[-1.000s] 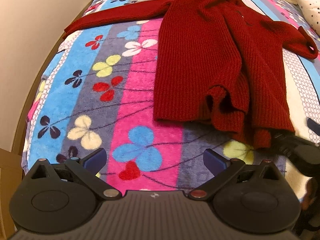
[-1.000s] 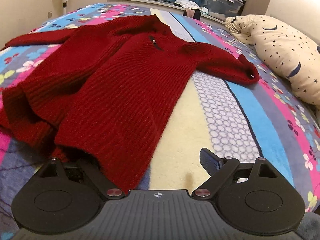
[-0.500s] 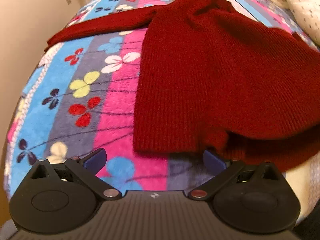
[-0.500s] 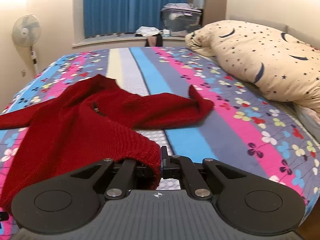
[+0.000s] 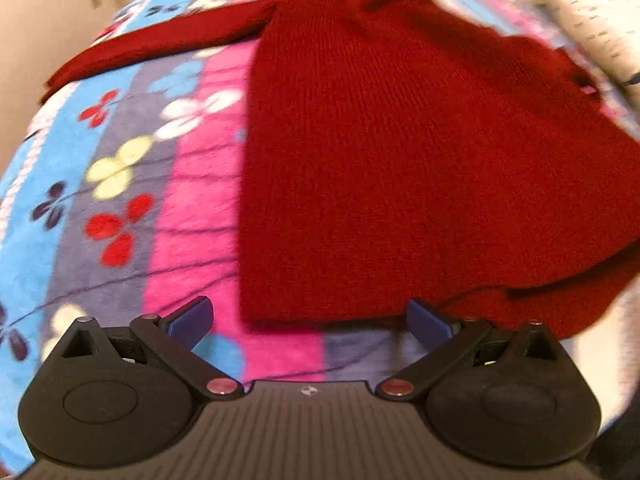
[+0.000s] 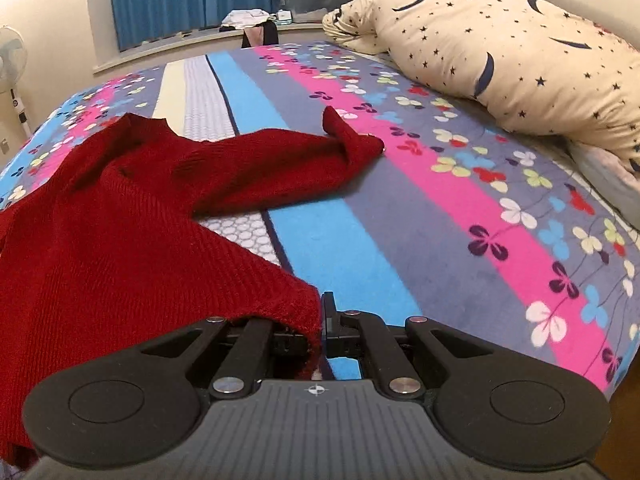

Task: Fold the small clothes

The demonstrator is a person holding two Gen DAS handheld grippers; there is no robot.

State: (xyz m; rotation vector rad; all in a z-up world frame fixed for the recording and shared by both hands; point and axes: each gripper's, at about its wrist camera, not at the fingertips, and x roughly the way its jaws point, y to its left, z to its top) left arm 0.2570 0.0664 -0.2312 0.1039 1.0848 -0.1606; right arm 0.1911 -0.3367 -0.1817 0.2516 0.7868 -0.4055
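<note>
Sweater [image 5: 400,168], red knit, lies on the bed [image 6: 360,248] over a flowered striped blanket, body spread flat, neck away from the grippers. Right gripper [image 6: 322,320]: jaws clamped together on the hem corner nearest it, which is lifted clear of the bed so the fabric runs taut up to the fingers. Left gripper [image 5: 308,318]: jaws spread wide, nothing between them; it hangs just short of the other hem corner, which lies flat on the pink stripe, not yet gripped. One sleeve [image 5: 152,44] stretches out straight toward the wall side; the other sleeve [image 6: 304,156] lies angled toward the pillow [image 6: 500,52] with its cuff bunched. Progress, as a judgement: early stage. No fold is visible in body or sleeves; only the first hem corner is secured. Remaining: grip the second corner, bring the sleeves in, fold the body, smooth the result. Left-wrist view is blurred, so fine detail at the hem edge cannot be confirmed
</note>
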